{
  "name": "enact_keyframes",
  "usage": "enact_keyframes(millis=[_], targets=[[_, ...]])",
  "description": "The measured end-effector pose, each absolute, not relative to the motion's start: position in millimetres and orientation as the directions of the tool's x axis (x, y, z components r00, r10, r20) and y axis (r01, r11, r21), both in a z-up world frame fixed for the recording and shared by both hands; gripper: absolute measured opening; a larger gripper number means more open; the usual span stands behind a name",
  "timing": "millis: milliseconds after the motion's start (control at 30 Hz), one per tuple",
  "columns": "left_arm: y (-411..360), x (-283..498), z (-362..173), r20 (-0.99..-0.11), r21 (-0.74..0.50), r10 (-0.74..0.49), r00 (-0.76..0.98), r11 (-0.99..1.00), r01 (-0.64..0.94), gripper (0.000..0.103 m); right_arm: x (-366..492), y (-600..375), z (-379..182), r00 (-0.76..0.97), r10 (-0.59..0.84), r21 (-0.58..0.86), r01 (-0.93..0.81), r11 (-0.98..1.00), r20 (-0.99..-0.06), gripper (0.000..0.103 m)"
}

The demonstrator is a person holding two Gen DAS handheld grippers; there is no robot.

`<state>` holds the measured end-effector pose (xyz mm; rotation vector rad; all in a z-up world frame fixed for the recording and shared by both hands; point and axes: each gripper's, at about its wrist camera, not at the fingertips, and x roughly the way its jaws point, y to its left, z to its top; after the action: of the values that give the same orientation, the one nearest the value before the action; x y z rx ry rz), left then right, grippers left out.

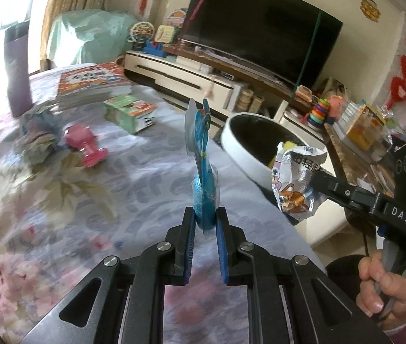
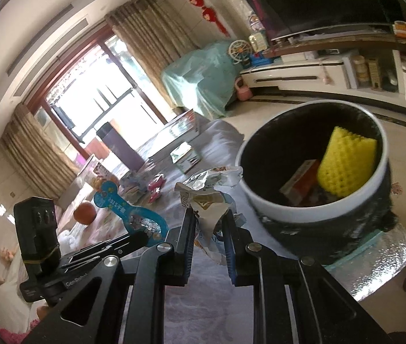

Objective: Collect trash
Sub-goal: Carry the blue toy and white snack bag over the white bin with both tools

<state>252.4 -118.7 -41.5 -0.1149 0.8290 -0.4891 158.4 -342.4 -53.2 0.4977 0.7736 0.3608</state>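
Blue wrapper (image 1: 203, 177) – thin, light, pinched by left gripper (image 1: 205, 223); crinkly foil packet (image 2: 208, 200) clamped in right gripper (image 2: 209, 223) – bin (image 2: 312, 212) at two o'clock.

Both grippers are black metal: the left gripper (image 1: 206, 223) has blue ribbed pads and silver round screws; the right gripper (image 1: 316, 180) bears white "DAS" lettering; a mauve sleeve (image 1: 403, 324) shows

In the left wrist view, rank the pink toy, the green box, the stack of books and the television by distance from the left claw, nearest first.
From the left claw, shut on a blue package:
1. Pink toy, on the cloth, ahead and left.
2. Green box, beyond the toy, nearer centre.
3. Stack of books, behind the box, further left.
4. Television, against the far wall.
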Motion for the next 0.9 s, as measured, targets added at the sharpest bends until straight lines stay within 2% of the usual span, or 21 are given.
enact_keyframes(millis=[900], targets=[[-193.4, 285.1, -30.2, -0.682, -0.242, -0.503, 0.53, 0.84, 0.486, 0.012, 158.1, -413.2, -45.2, 0.75, 0.372, 0.536, -0.027, 0.844, -0.547, 0.019]])
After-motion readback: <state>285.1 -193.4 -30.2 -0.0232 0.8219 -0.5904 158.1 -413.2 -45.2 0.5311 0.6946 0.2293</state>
